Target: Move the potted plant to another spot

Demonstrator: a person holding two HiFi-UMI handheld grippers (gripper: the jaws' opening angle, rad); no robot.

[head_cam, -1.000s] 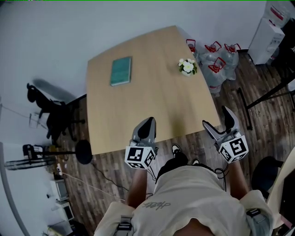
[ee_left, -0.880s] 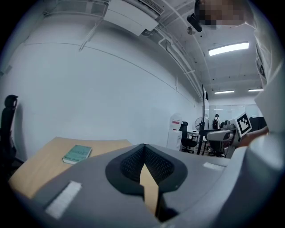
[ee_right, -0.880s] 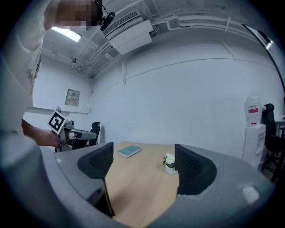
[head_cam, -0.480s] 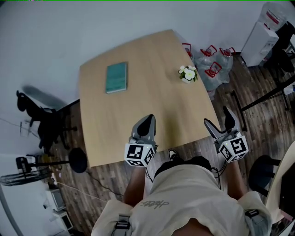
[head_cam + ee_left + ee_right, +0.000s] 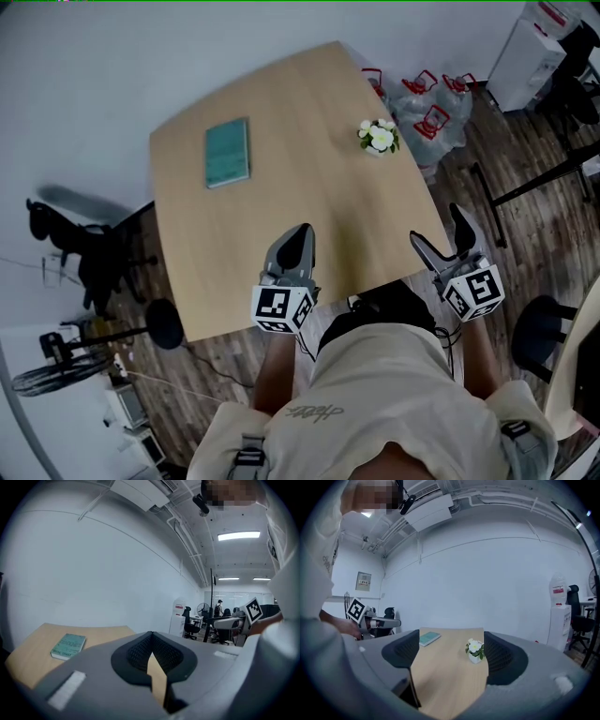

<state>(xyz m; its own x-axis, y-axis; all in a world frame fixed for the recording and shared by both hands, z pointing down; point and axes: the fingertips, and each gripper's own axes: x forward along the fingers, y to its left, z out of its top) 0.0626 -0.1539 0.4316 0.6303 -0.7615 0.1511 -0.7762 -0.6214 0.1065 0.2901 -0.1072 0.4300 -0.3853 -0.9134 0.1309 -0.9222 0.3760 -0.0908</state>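
Head view: potted plant (image 5: 379,137) and teal book (image 5: 228,153), print unreadable.

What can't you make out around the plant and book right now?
- Plant pot: in the head view, the flowers mostly cover it from above.
- Book title: too small in every view.
- Plant again: absent from the left gripper view, whose lower half the left tool body fills.
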